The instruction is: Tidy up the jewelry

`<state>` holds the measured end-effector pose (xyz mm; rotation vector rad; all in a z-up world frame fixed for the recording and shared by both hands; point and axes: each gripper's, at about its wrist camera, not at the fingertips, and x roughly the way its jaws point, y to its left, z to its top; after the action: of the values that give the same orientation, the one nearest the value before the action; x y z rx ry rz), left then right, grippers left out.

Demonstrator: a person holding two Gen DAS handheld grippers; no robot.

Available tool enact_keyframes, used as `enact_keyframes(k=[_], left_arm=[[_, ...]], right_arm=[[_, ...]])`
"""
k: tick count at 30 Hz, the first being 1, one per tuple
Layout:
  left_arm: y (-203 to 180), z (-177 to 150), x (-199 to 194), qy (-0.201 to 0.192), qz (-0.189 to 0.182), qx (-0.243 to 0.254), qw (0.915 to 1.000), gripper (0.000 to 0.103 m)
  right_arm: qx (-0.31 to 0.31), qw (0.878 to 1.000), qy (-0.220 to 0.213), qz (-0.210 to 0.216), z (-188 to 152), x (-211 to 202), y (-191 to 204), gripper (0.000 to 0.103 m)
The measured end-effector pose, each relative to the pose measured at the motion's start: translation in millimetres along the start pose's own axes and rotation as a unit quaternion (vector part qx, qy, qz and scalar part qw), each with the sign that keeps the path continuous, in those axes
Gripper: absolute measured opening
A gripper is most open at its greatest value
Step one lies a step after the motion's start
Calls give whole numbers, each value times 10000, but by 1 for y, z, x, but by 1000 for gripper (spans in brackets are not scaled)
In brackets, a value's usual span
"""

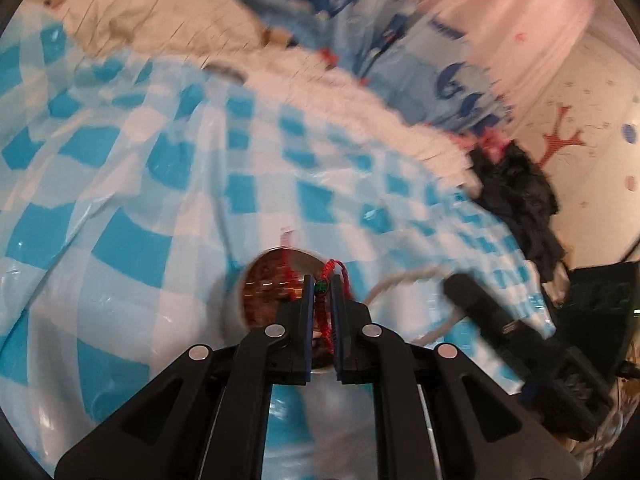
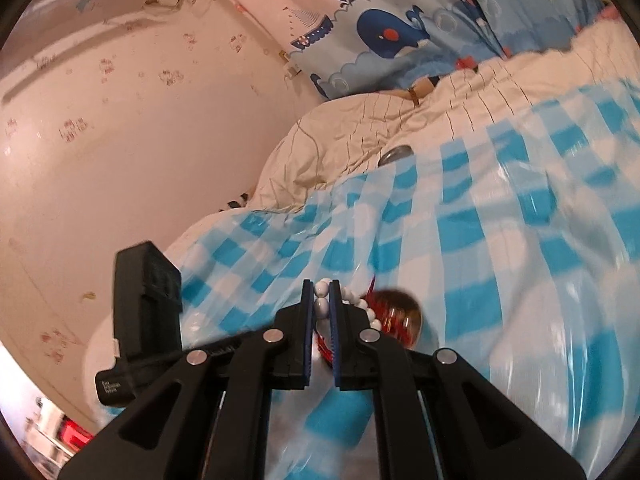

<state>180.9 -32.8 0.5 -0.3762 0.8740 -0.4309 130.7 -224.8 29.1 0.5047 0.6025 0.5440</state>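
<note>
My left gripper (image 1: 321,285) is shut on a red braided cord bracelet (image 1: 334,269) with a green bead, held just above a round box (image 1: 272,284) with a reddish-brown inside. My right gripper (image 2: 321,288) is shut on a white pearl bead strand (image 2: 321,298) that trails to the right over the same round box (image 2: 396,312). In the left wrist view the right gripper's black body (image 1: 516,332) shows at the right with the white strand (image 1: 400,280) curving beside it. In the right wrist view the left gripper's body (image 2: 140,320) stands at the left.
A blue-and-white checked plastic sheet (image 1: 160,184) covers the bed. A cream quilt (image 2: 360,132) and whale-print fabric (image 2: 400,36) lie behind it. A dark furry item (image 1: 516,192) lies at the bed's right edge. A small round lid-like object (image 2: 394,155) sits on the quilt.
</note>
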Motion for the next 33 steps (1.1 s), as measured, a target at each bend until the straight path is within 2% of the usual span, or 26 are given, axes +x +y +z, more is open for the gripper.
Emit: enact_keyframes(k=[1, 3, 6, 8, 10, 11, 14, 19, 23, 29, 33], left_arm=[[5, 1, 5, 76, 124, -66, 9999, 8], [16, 0, 5, 108, 367, -247, 9990, 15], [21, 0, -6, 19, 512, -247, 9984, 22], [22, -3, -17, -62, 552, -214, 9982, 28], [24, -7, -30, -103, 534, -225, 9983, 34], [24, -12, -38, -116, 528, -204, 9983, 36], [20, -30, -55, -43, 577, -36, 9983, 39], [8, -71, -77, 202, 612, 373, 9972, 42], [-1, -100, -87, 329, 593, 573, 9961, 44], [-8, -122, -82, 501, 660, 790, 9934, 48], [2, -120, -79, 515, 712, 635, 9941, 49]], right_arm=[[-94, 9998, 90, -136, 2, 11, 0, 8], [-204, 9975, 554, -401, 0, 41, -5, 9], [-178, 9930, 1079, -454, -15, 64, -13, 9], [-186, 9929, 1087, -447, -21, 61, -12, 11], [-184, 9949, 945, -311, -21, 48, -7, 24], [-195, 9960, 833, -276, -21, 38, -4, 27], [-177, 9968, 719, -303, -32, 6, 1, 29], [17, 9924, 1033, -669, -77, -46, -1, 30], [229, 9903, 1148, -746, -109, -76, 2, 32], [-39, 9865, 1266, -1041, -124, -69, 7, 34], [-148, 9849, 1445, -946, -129, -59, 10, 34]])
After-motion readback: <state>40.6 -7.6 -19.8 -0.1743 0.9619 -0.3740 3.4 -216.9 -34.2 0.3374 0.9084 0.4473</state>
